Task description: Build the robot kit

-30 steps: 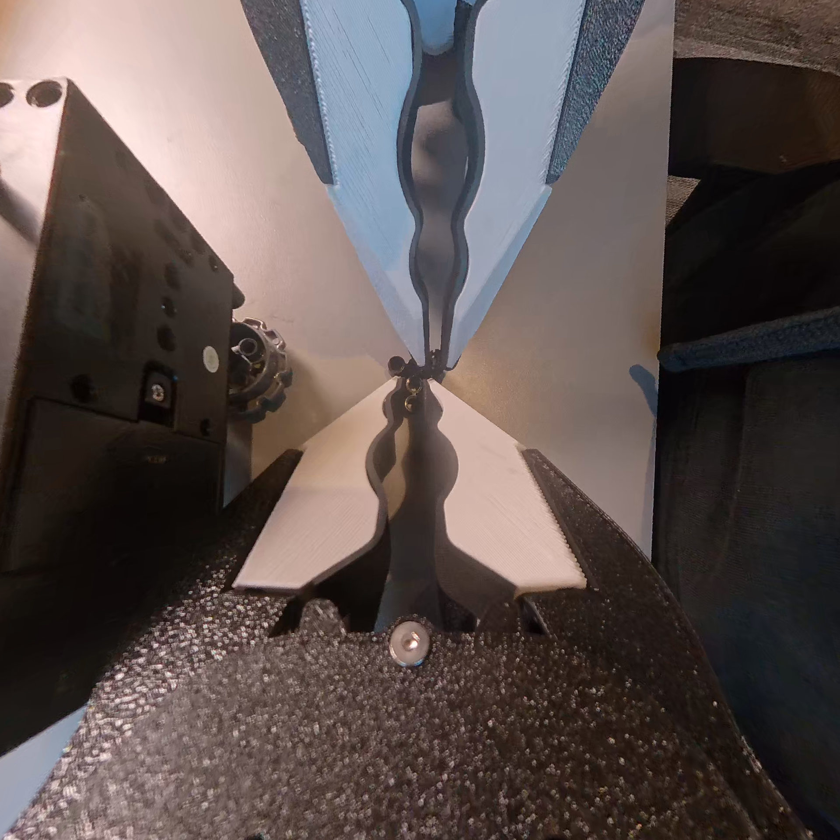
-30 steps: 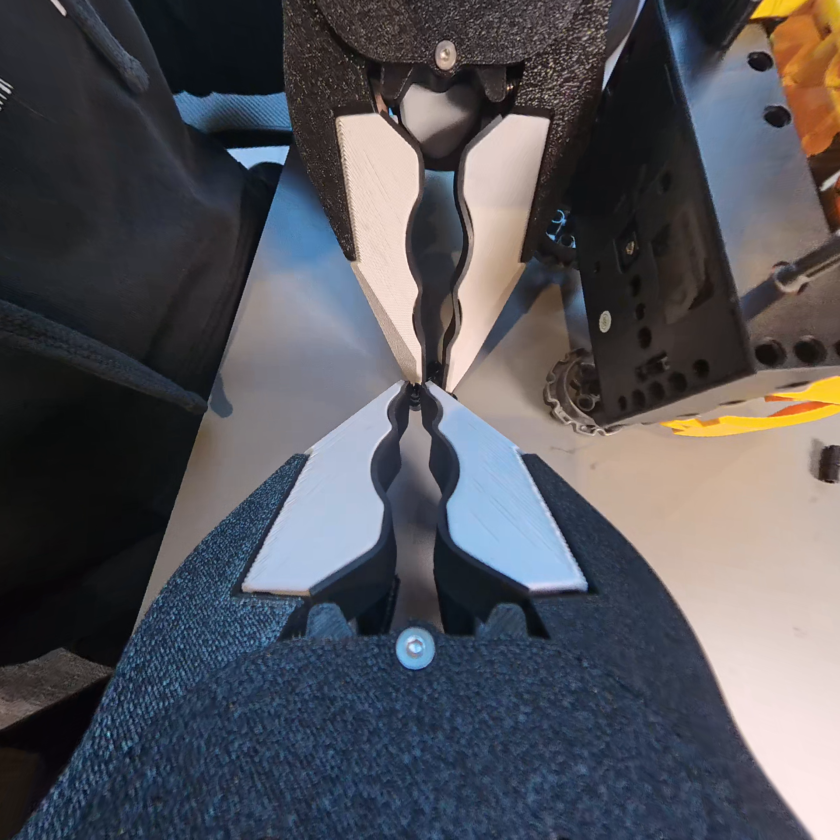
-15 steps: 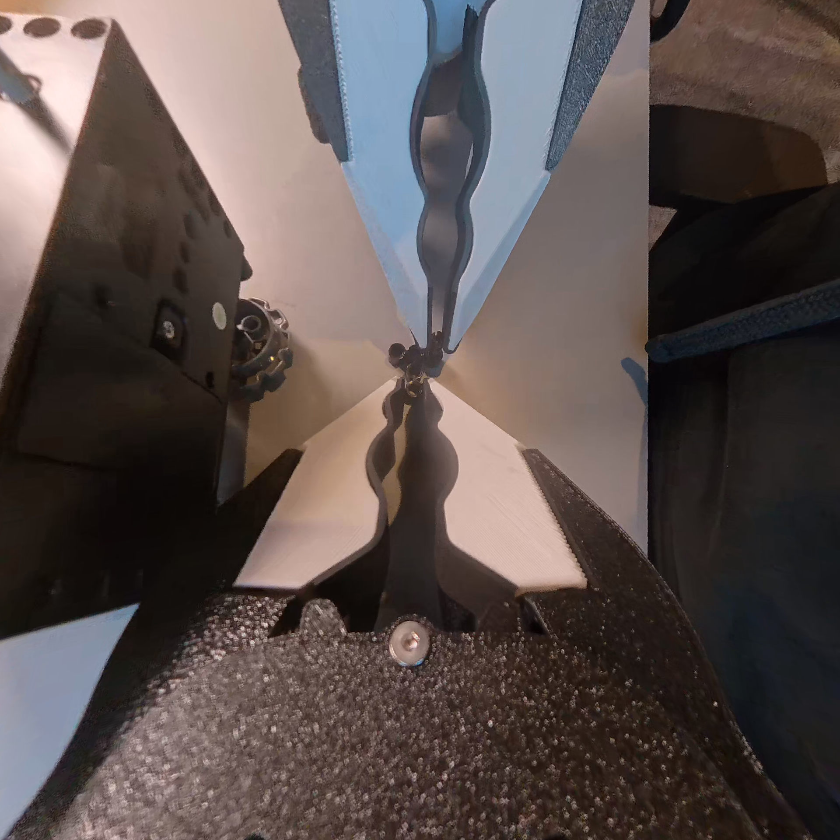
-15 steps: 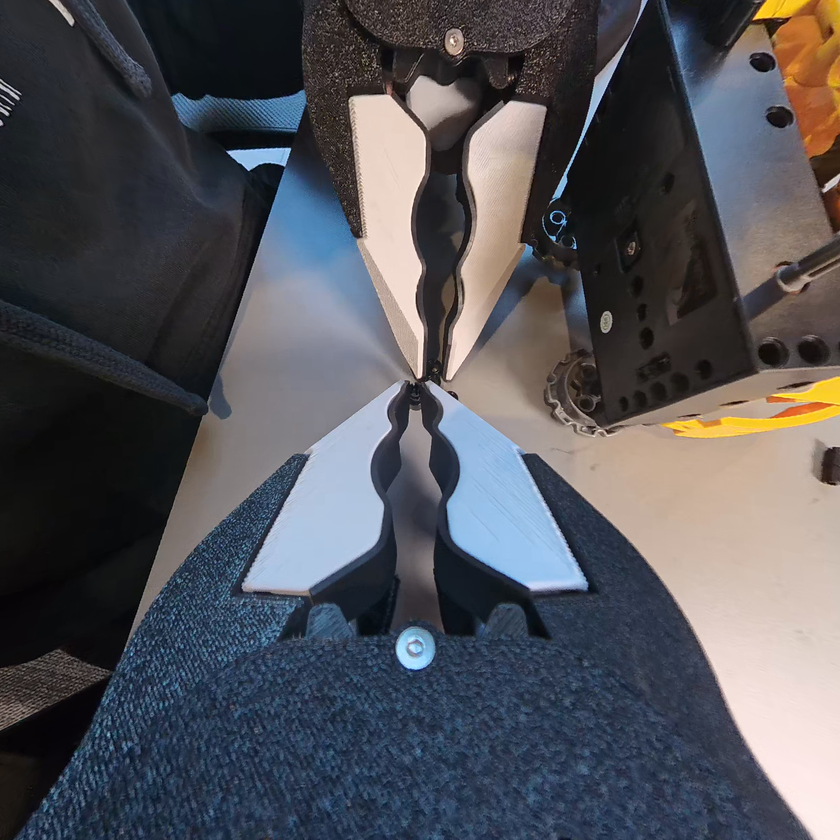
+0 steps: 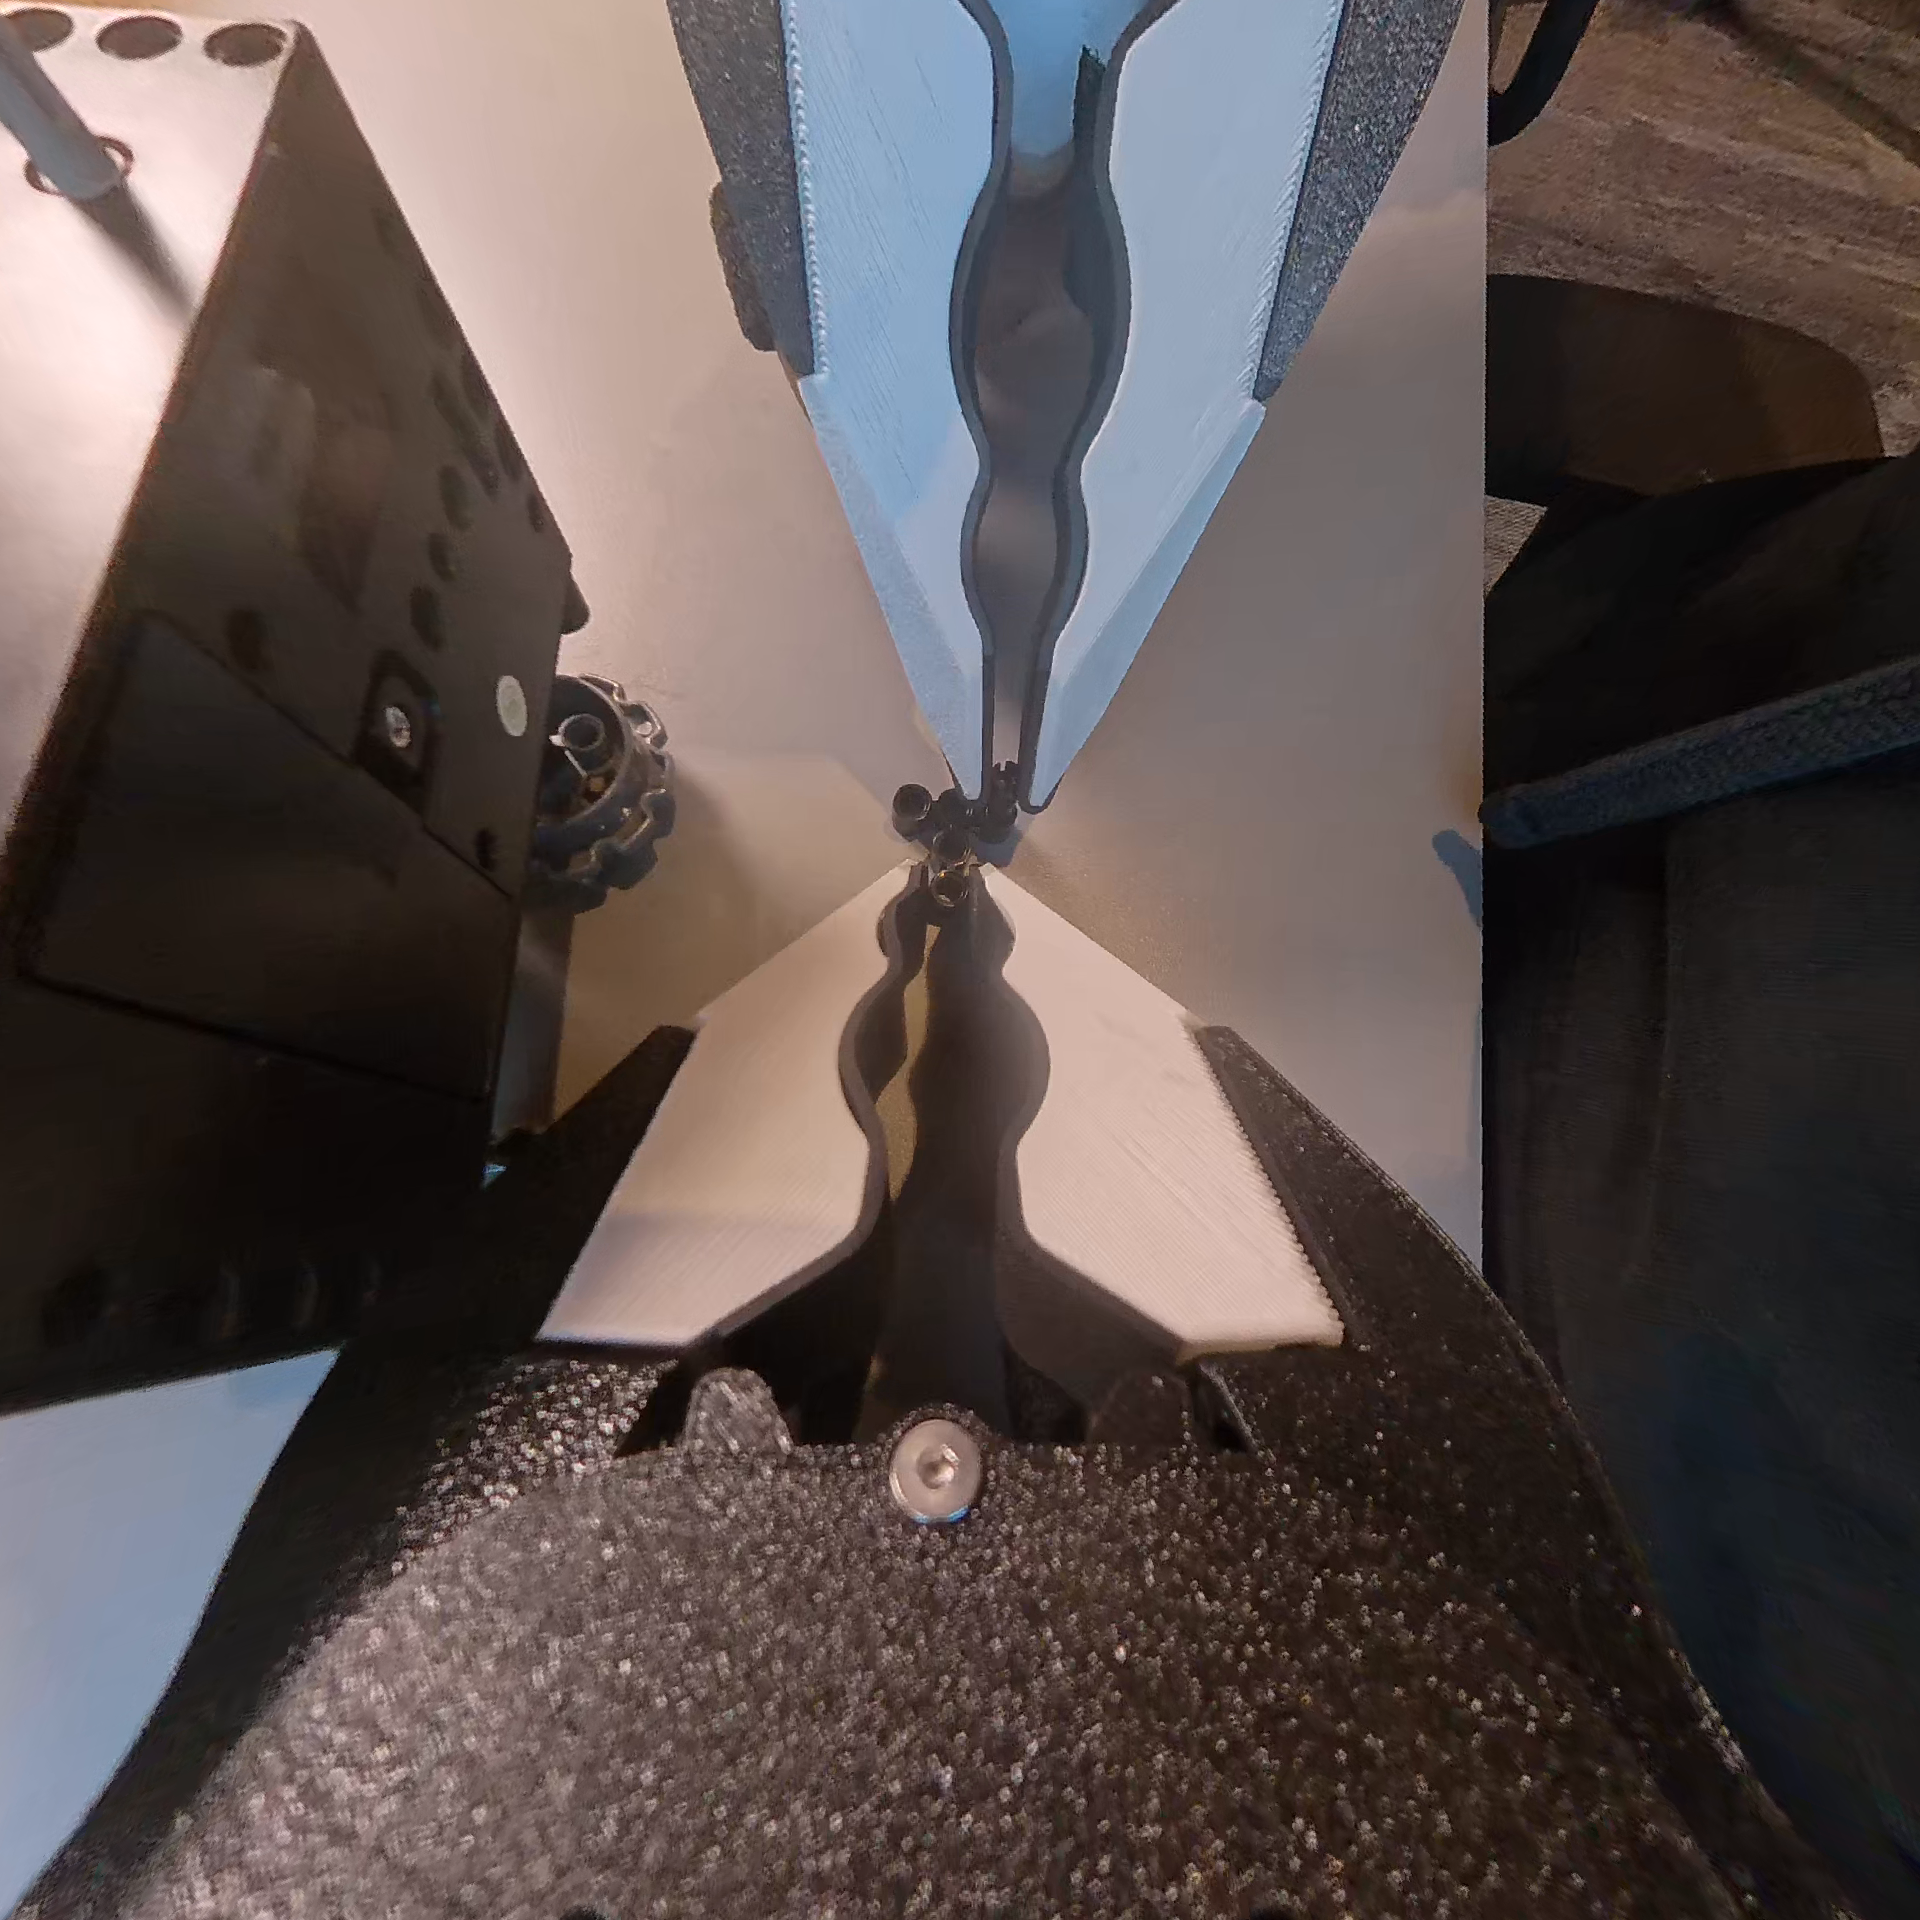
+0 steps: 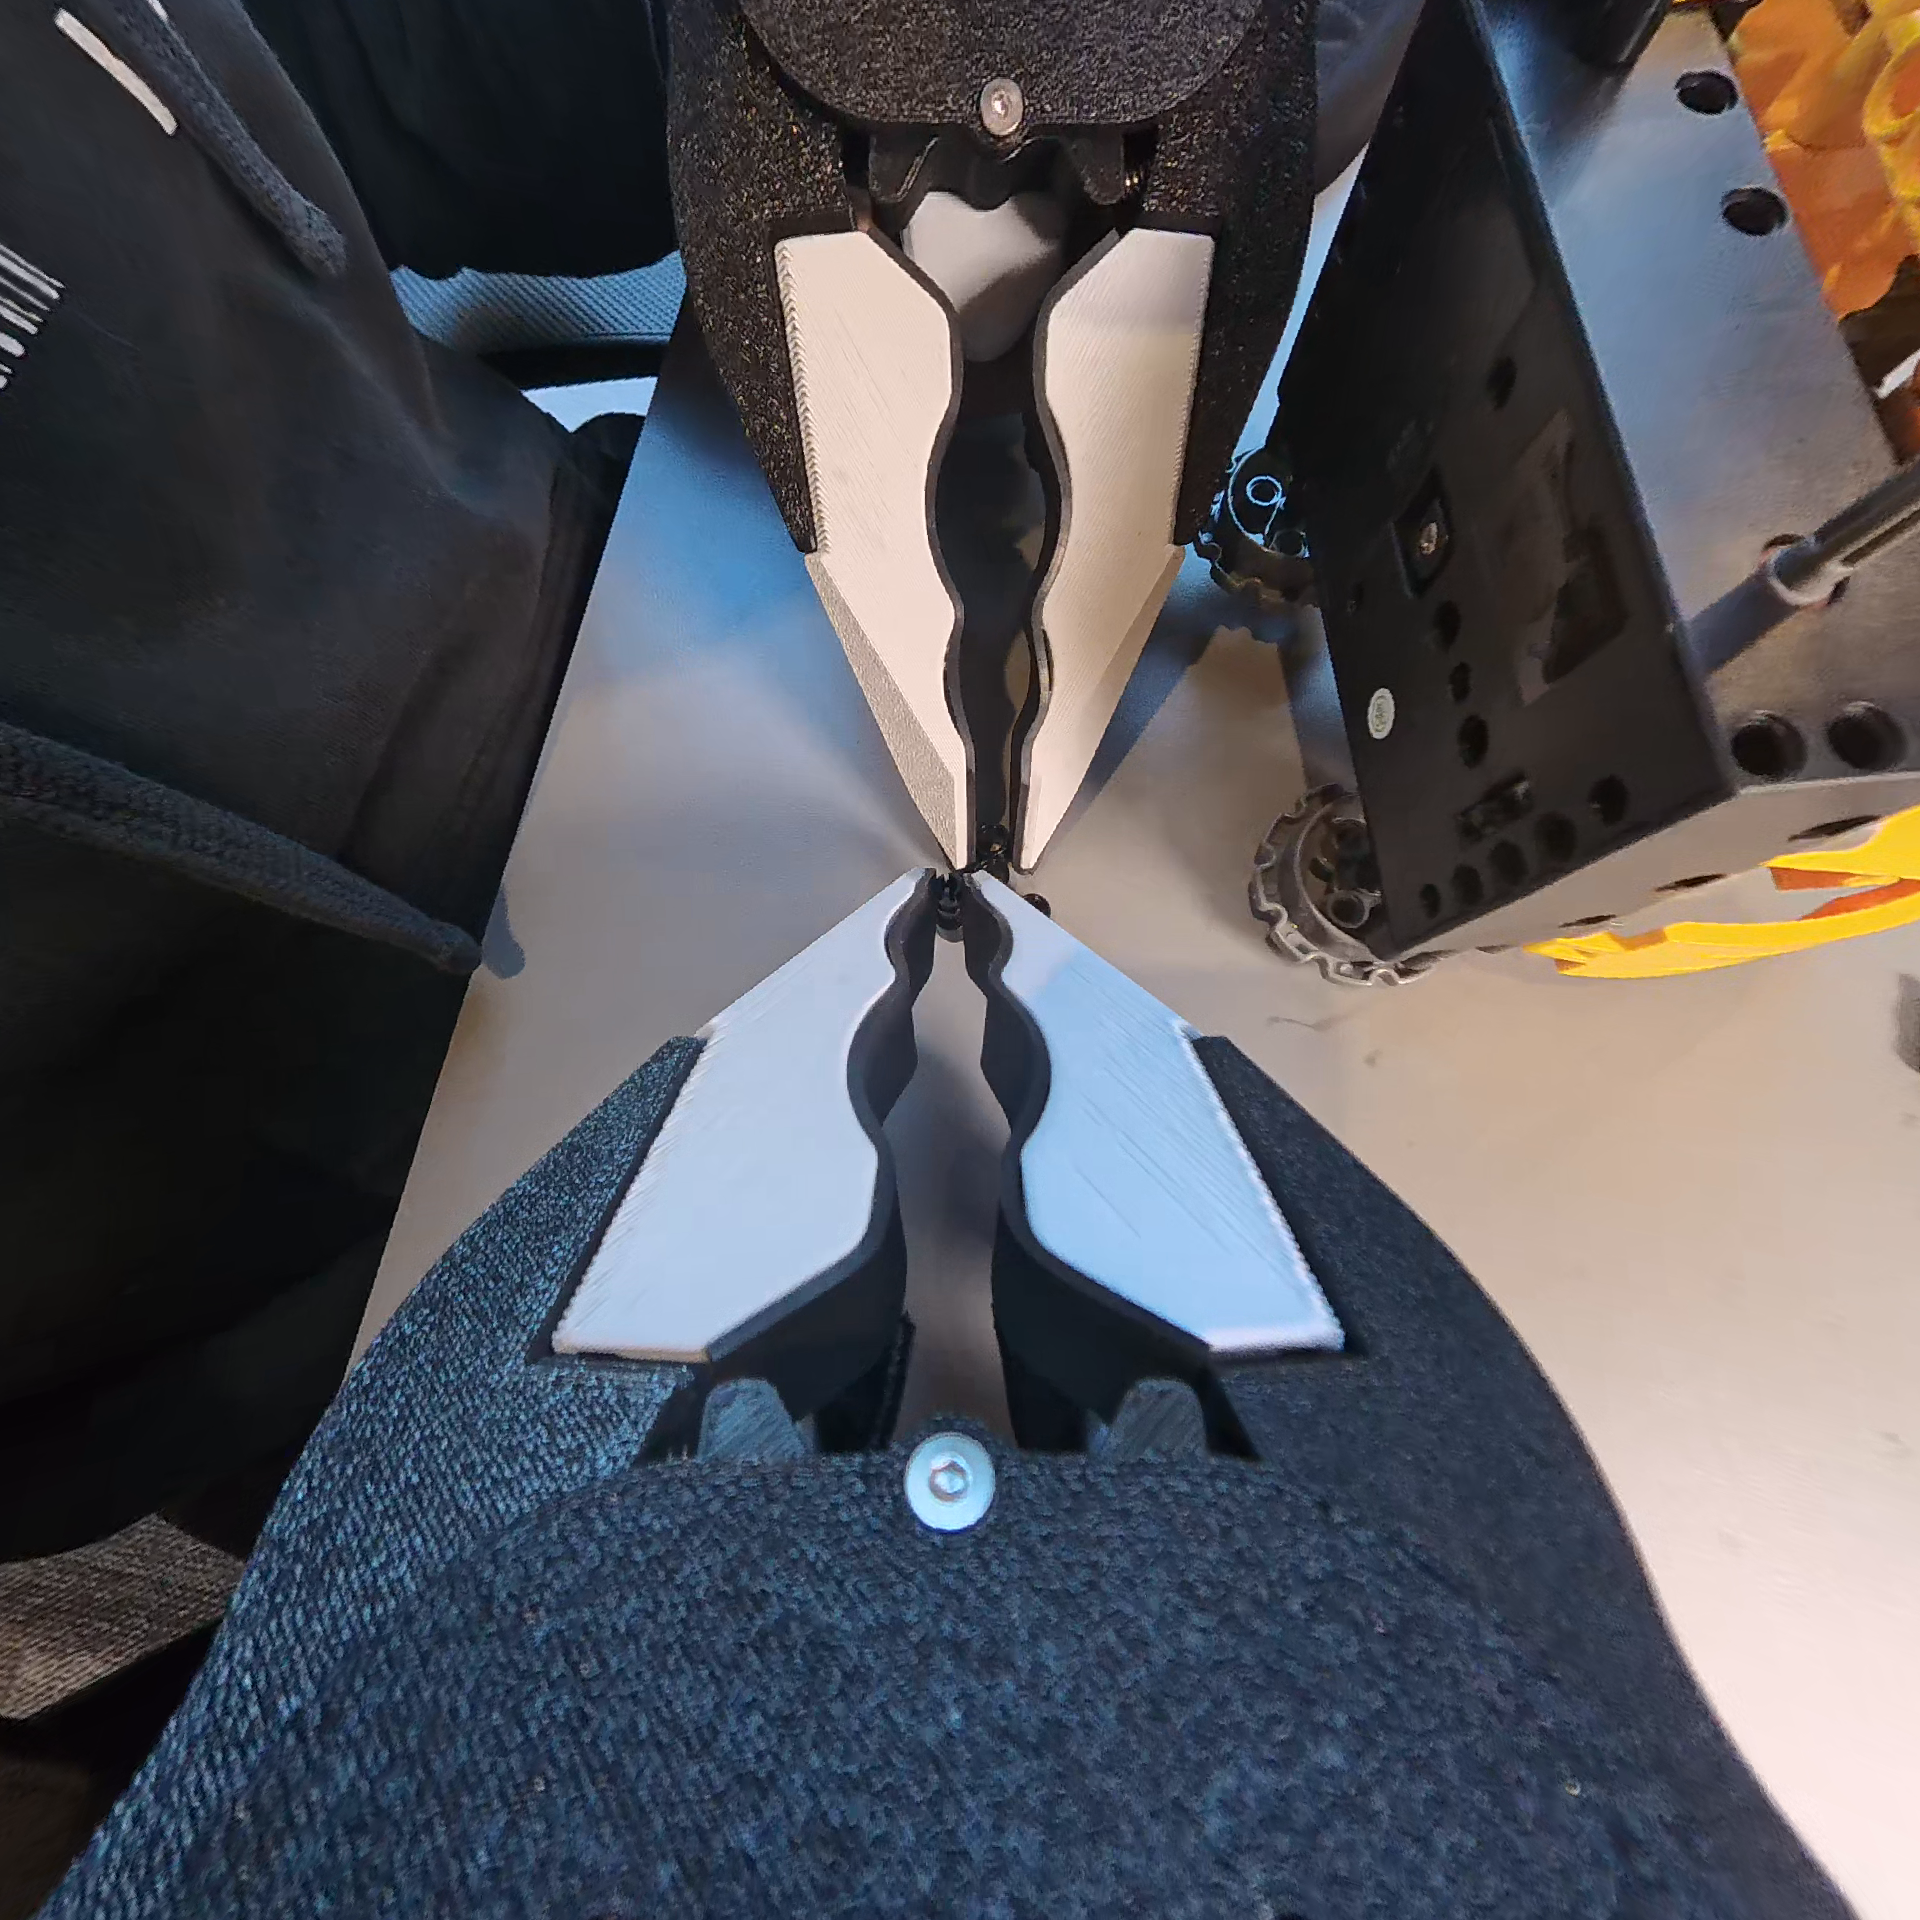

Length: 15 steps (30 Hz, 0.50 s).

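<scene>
1. The left gripper [image 5: 951, 883], with white ribbed fingers in a speckled black body, has its tips pressed together on a small black cluster of tiny tube-shaped links [image 5: 951, 831], held just above the pale grey tabletop [image 5: 644, 312].
2. Tip to tip with it, the right gripper [image 5: 1003, 805], with white fingers in a dark fabric-textured body, is likewise pinched onto the far end of the same black cluster.
3. In the right wrist view the right gripper [image 6: 948, 891] meets the left gripper [image 6: 995, 847] at the cluster [image 6: 987, 844], seen only as a tiny dark speck; its exact shape cannot be told.
4. Beside the grippers stands a black rectangular block with many round holes [image 5: 291, 644], resting on the tabletop.
5. A dark toothed gear wheel [image 5: 603, 800] sits against the block's lower corner; a second toothed wheel [image 6: 1262, 540] shows farther along it.
6. Yellow-orange plastic pieces [image 6: 1714, 935] lie under the block's far side.
7. A person's dark garment [image 6: 208, 623] borders the table edge.
</scene>
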### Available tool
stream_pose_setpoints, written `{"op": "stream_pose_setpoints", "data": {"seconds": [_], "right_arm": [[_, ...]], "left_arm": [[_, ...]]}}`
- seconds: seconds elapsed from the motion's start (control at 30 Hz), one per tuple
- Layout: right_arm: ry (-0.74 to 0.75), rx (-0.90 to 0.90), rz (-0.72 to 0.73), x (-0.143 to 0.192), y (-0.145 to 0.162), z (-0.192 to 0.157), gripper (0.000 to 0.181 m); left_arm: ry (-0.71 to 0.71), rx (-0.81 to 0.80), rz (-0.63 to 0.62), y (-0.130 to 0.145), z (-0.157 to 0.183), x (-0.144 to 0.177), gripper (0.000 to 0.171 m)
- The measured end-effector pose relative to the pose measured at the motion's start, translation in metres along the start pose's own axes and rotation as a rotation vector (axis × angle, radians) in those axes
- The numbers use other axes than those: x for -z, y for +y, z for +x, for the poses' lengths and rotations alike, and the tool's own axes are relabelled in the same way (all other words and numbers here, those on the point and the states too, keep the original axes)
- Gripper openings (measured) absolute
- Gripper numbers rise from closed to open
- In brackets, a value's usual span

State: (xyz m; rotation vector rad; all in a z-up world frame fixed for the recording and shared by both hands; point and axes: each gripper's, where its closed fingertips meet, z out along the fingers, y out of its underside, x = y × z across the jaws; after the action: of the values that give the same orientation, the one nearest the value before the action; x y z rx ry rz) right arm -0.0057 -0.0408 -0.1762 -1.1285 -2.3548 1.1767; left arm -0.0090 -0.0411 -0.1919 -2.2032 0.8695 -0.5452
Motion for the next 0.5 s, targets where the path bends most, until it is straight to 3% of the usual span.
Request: {"op": "stream_pose_setpoints", "data": {"seconds": [0.5], "right_arm": [[-0.003, 0.02, 0.01, -0.0006, -0.0005, 0.0005, 0.004]], "left_arm": [[0.011, 0.007, -0.001, -0.0005, -0.0001, -0.0003, 0.005]]}}
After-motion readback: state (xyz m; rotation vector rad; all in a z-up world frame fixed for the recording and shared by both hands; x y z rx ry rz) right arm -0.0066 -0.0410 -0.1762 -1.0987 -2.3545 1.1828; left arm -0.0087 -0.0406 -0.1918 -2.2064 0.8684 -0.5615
